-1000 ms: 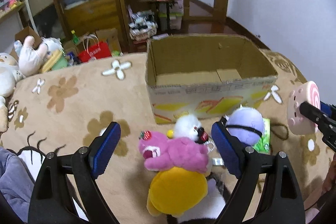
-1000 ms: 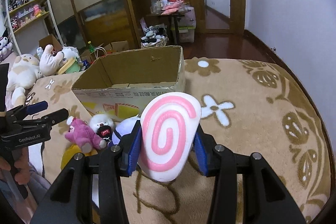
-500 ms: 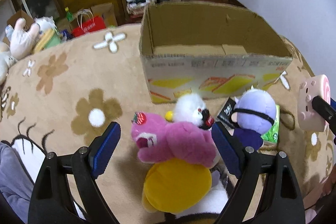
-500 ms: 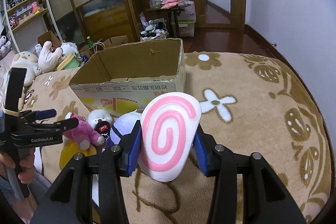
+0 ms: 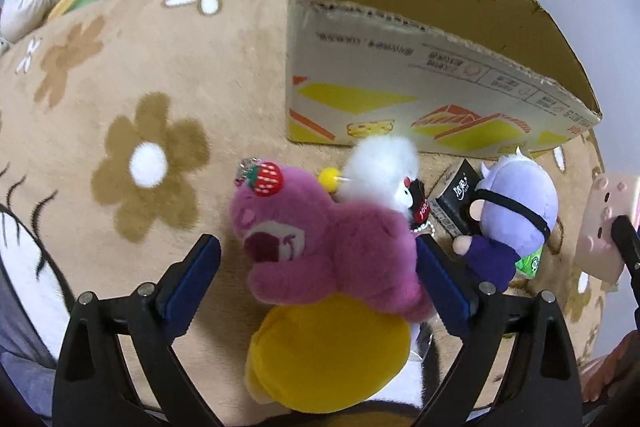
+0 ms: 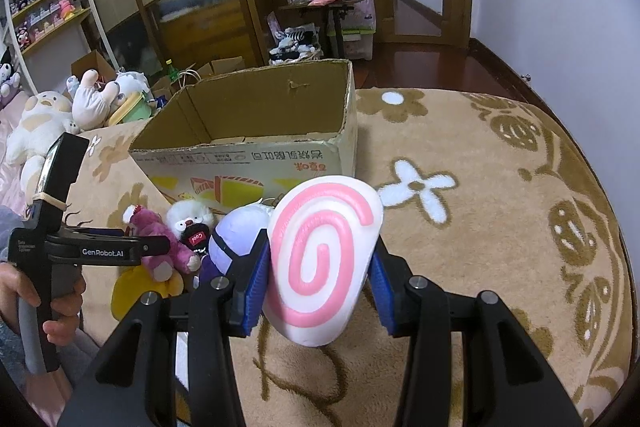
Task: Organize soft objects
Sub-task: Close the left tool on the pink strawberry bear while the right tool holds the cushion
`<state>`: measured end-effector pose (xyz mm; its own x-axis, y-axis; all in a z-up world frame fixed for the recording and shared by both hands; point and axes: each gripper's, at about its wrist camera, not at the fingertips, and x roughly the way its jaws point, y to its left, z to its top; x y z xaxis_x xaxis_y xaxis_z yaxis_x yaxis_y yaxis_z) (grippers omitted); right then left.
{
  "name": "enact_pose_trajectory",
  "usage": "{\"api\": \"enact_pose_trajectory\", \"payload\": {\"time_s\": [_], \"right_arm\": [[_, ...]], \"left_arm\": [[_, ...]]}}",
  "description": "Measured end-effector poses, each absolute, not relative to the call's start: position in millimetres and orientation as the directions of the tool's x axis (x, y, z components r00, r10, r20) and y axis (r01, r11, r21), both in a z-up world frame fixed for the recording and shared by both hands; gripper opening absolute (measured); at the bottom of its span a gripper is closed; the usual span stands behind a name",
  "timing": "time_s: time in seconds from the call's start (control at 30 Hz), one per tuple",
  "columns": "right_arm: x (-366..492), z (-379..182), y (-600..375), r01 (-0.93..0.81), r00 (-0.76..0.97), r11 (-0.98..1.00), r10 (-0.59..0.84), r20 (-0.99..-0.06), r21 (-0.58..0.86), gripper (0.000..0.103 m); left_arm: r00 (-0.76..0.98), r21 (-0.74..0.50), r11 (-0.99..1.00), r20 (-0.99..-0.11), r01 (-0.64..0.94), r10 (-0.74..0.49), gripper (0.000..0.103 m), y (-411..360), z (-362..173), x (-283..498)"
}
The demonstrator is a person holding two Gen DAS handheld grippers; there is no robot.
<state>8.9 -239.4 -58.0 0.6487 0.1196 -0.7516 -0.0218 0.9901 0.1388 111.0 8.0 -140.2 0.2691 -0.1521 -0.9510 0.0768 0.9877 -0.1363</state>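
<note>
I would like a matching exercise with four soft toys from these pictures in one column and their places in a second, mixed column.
Things:
1. pink bear
2. yellow plush
3. swirl toy
4. purple doll

Places:
A. held by the right gripper
B. under the pink bear
C. between the open fingers of the left gripper
D. beside a small black packet

Pairs: 1-C, 2-B, 3-A, 4-D

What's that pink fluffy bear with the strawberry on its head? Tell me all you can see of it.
The pink plush bear is shaggy magenta fur with a darker muzzle and a red strawberry charm on a small chain at its head. It lies sprawled on a yellow plush, a white fluffy toy against its back, in front of the cardboard box. The left gripper straddles it, jaws opening, the right pad close against its fur.
</note>
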Motion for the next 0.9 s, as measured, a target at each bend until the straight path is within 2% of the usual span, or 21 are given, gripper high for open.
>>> {"api": "enact_pose_trajectory", "payload": {"time_s": [0.03, 0.07, 0.23, 0.47, 0.9], "right_arm": [[9.5, -58.6, -239.0, -0.022, 0.647, 0.990, 0.121, -0.753, 0.140, 0.048], [9.7, -59.0, -239.2, -0.022, 0.646, 0.990, 0.122, -0.754, 0.141, 0.048], [11.4, -61.4, -239.4, -0.021, 0.635, 0.989, 0.127, -0.762, 0.147, 0.048], [11.6, -61.6, -239.4, -0.020, 0.636, 0.988, 0.129, -0.761, 0.151, 0.048], [7.2, -57.9, -244.7, -0.008, 0.654, 0.987, 0.127, -0.746, 0.162, 0.048]], "left_arm": [[0.269, -0.142, 0.987, -0.950, 0.081, -0.159, 0.085, 6.5, -141.3, 110.7], [0.271, -0.149, 0.985, -0.948, 0.086, -0.167, 0.083, 4.6, -141.4, 110.3], [0.340, -0.141, 0.986, -0.926, 0.089, -0.163, 0.078, 1.5, -136.0, 109.2], [0.350, -0.160, 0.984, -0.919, 0.081, -0.178, 0.071, 3.7, -130.6, 106.7], [0.408, -0.141, 0.987, -0.899, 0.075, -0.160, 0.069, 12.9, -117.2, 94.8]]}}
